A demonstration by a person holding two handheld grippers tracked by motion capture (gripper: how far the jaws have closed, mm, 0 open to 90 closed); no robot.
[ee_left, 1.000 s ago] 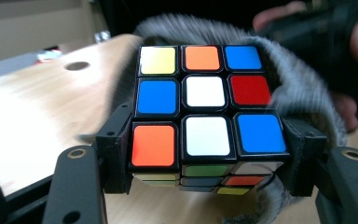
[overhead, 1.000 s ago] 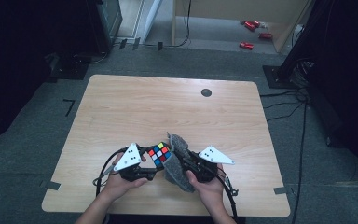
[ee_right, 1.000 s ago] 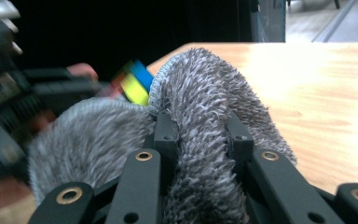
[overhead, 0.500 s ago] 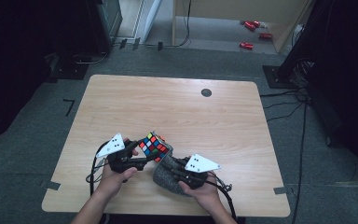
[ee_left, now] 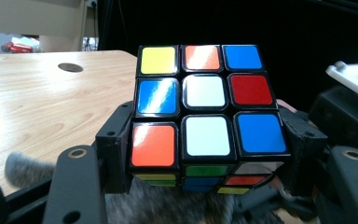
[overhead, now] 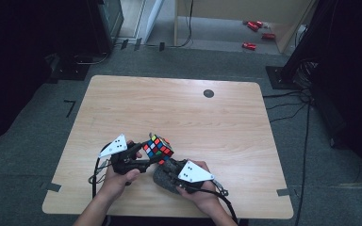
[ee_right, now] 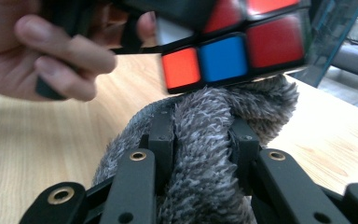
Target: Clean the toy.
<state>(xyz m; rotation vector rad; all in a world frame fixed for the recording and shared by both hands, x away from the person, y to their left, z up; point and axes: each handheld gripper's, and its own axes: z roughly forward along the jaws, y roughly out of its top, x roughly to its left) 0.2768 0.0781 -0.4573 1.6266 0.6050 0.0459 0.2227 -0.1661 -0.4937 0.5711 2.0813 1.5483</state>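
The left gripper [overhead: 143, 154] is at the near edge of the table [overhead: 179, 113], left of the middle, and its 2 black jaws are closed on a colour cube [overhead: 158, 146]. In the left gripper view the cube [ee_left: 206, 112] sits between the jaws, which press on its left and right sides, about half way apart. The face toward that camera has 3 rows of 3 stickers: yellow, orange, blue on top; blue, white, red in the middle; orange, white, blue at the bottom. In the high view the cube is tilted, with 1 corner pointing up, and it is held a little above the wood.

The right gripper [overhead: 167, 173] is just beside it, to the right and nearer to the person. Its jaws are nearly together and they pinch a grey fluffy cloth [overhead: 162, 175]. In the right gripper view the cloth [ee_right: 205, 154] stands as a thick fold between the 2 jaws and its top touches the underside of the cube [ee_right: 228, 51], where an orange, a blue and a red sticker are seen. The left hand [ee_right: 42, 51] is behind the cube in that view. The right hand [overhead: 199, 189] is at the near edge.

On the far side of the table there is a small round dark hole [overhead: 209, 93], well apart from both grippers.
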